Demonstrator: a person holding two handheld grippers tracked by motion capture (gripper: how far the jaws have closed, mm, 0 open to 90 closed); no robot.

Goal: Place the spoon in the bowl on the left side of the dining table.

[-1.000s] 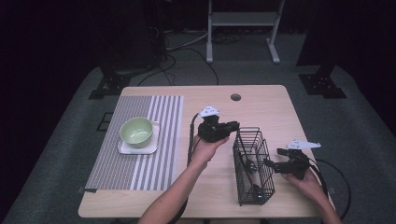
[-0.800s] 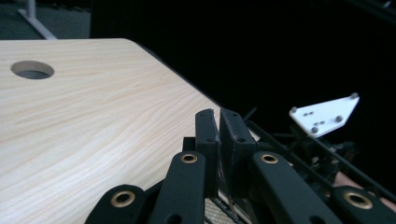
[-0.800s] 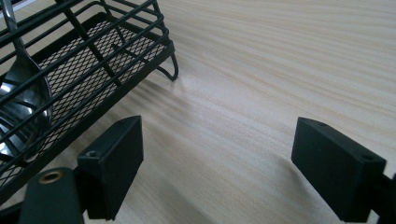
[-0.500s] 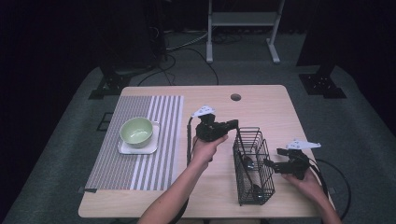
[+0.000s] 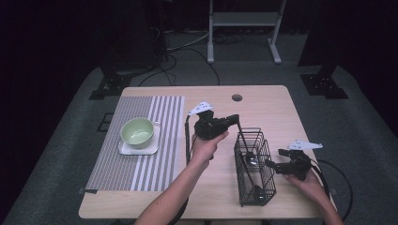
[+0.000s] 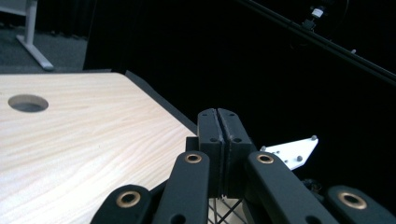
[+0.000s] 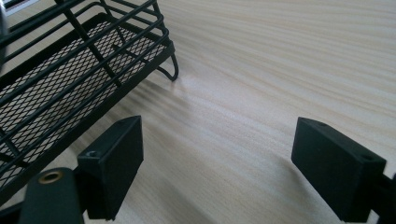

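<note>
- Left gripper [image 5: 233,120] [image 6: 218,140]: jaws pressed together, clamped on the thin handle of a spoon [image 5: 250,159]; raised above the basket's far end, held from below by the left hand [image 5: 206,145].
- Spoon: handle slanting down from the jaw tips, bowl hanging inside the basket [image 5: 244,180].
- Right gripper [image 5: 274,165] [image 7: 217,168]: jaws wide apart, gripping nothing, low over bare wood just beside the basket's [image 7: 56,84] right side; right hand [image 5: 307,180] behind it.
- Basket: black wire with a mesh floor, standing on the table [image 5: 277,112] between the two grippers; second utensil [image 5: 257,190] at its near end, kind unclear.
- Farther left, well apart: green bowl [image 5: 137,131] on a white plate [image 5: 141,150], on a striped mat [image 5: 141,176].
- Round hole [image 5: 237,97] [image 6: 28,102] near the table's far edge.
</note>
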